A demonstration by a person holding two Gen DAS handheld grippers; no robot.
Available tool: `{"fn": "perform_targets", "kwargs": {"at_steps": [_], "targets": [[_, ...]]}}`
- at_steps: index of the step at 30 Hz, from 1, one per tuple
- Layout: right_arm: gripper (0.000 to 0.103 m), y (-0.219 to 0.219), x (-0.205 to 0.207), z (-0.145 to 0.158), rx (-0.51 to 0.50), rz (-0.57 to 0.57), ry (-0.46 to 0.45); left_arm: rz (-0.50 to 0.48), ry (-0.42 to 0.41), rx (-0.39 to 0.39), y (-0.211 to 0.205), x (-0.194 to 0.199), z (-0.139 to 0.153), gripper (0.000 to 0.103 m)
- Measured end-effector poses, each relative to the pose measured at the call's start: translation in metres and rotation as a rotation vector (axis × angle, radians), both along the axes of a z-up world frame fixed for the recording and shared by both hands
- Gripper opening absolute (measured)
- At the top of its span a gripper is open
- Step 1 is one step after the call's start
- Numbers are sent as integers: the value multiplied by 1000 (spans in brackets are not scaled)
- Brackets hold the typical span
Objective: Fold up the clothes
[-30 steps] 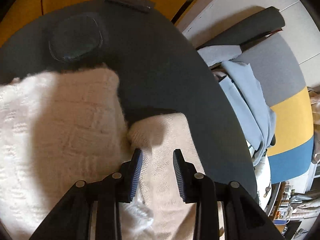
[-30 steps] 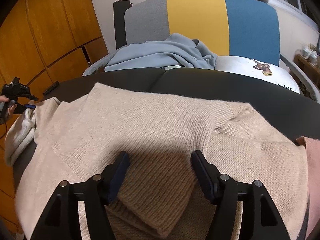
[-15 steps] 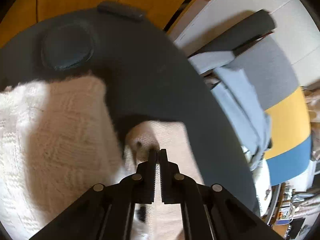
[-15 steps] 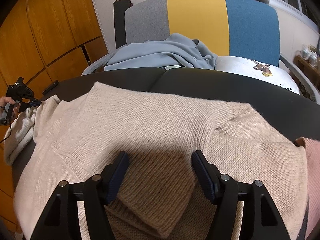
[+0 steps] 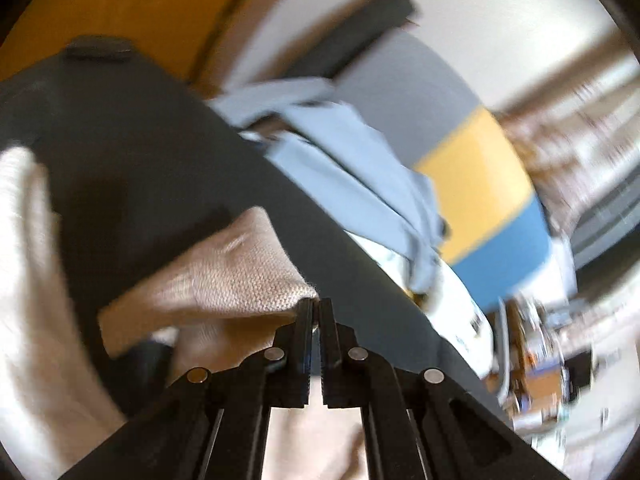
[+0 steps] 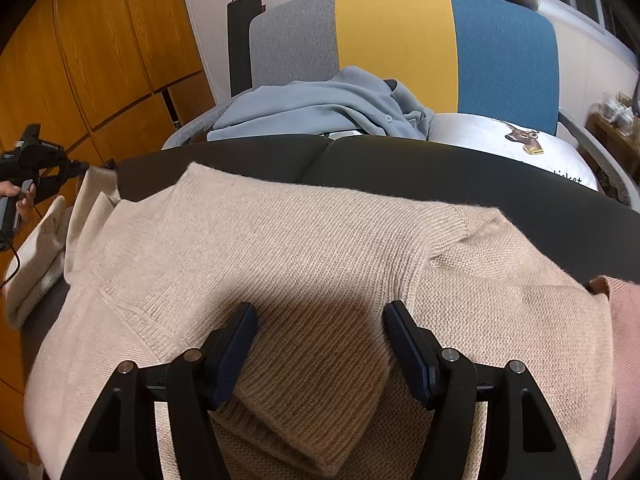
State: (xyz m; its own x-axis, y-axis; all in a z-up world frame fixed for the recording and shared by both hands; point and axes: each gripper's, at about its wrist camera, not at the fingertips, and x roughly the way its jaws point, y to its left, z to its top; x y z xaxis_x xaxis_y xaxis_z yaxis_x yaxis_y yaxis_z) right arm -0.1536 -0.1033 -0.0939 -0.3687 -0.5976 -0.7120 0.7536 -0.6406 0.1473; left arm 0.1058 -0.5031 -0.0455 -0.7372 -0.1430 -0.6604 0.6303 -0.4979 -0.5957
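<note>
While left gripper jaws pinch beige sweater, right gripper jaws gape.

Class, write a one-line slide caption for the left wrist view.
Left claw shut on the beige sweater, lifting it.

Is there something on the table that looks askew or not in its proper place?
Nothing is spilled or damaged. The beige sweater lies crooked on the dark table, one sleeve folded across its body. Its left end is lifted off the table, pinched in the left gripper. The right gripper is open above the folded sleeve.
</note>
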Motion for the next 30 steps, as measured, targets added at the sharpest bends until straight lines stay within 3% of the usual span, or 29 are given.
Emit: {"fn": "perform_targets", "kwargs": {"at_steps": [6, 8, 12, 17, 18, 20, 21, 24, 27, 30], "targets": [[68, 1, -1, 0, -5, 0, -3, -301, -19, -109, 109, -48, -15, 2], [68, 1, -1, 0, -5, 0, -3, -343, -22, -117, 133, -51, -24, 9], [68, 1, -2, 0, -9, -1, -6, -314, 11, -113, 162, -26, -38, 18], [69, 0, -1, 0, -5, 3, -8, -242, -10, -100, 173, 15, -65, 19], [71, -1, -1, 1, -2, 6, -8, -225, -22, -96, 173, 23, -71, 19], [87, -5, 1, 1, 1, 42, -19, -179, -29, -76, 168, 37, -84, 19], [100, -11, 4, 2, 30, 60, -12, -178, -7, -59, 165, 42, -89, 19], [102, -32, 18, 9, 142, 69, 41, -161, 67, -44, 160, 53, -100, 18], [102, -60, 37, 41, 71, 127, 84, -151, 98, -18, 155, 55, -106, 18], [103, -118, 55, 65, 50, 229, 68, -154, 119, -8, 153, 57, -108, 18]]}}
